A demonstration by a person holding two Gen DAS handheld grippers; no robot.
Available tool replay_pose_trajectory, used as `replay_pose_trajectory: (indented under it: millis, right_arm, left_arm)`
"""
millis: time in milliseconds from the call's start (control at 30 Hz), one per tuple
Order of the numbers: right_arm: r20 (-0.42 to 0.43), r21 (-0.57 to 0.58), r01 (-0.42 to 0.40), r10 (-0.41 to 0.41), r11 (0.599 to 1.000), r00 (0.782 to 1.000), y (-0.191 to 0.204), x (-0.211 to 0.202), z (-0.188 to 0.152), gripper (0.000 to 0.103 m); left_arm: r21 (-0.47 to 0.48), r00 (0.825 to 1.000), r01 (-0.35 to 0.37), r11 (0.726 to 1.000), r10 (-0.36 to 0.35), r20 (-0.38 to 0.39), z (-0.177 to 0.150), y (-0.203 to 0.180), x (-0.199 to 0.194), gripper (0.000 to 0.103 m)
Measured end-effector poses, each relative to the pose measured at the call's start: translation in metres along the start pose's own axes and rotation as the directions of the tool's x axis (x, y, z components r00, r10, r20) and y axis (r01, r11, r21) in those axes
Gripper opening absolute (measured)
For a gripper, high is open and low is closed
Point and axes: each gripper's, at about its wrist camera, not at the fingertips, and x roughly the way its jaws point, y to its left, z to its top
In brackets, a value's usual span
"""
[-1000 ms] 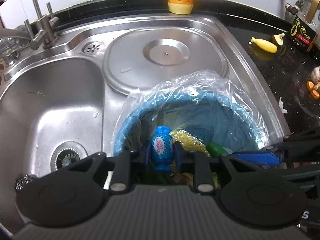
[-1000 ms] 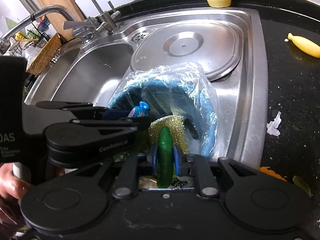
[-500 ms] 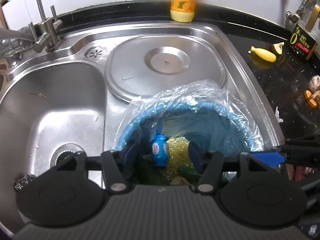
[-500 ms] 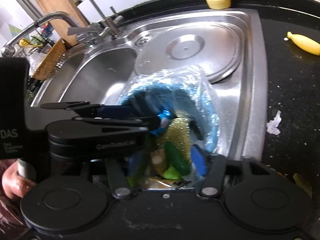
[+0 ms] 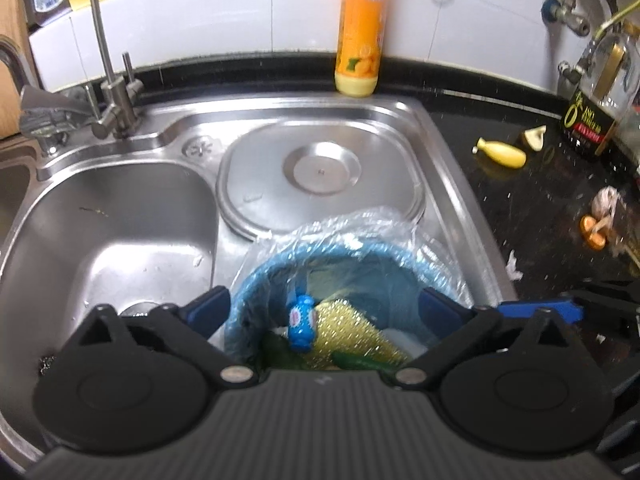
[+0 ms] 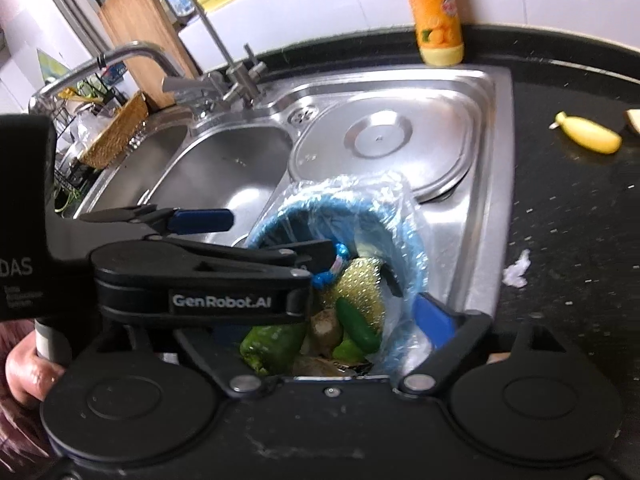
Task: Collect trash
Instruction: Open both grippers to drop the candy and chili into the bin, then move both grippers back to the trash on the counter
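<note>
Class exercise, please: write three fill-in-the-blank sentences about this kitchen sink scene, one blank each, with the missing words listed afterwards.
1. The small blue bottle lies inside the lined ____ bin, beside a yellow scourer.
2. The left claw and the right claw have just been opening, and their jaws hold ____.
3. The orange bottle stands behind the sink against the ____ tiles.

Missing words: blue; nothing; white
</note>
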Motion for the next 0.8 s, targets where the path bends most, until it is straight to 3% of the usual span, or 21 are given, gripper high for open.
replay_pose_trajectory:
  millis: [300,800]
  right_arm:
    - [0.064,0.038,0.048,-0.051,0.998,0.997,-0.036,-0.046,-0.002,0.103]
    - [0.095,0.081,0.130,-0.137,0.988,0.986,-0.129,-0.116,-0.008,0.103]
  left_arm:
    - [-0.010,0.999,0.024,1.000,-0.024,0.025,0.012,-0.039,-0.009,0.103]
    - [0.023,0.998,0.014,1.000,-0.016,0.064,0.037,-0.128,-0.012,0.103]
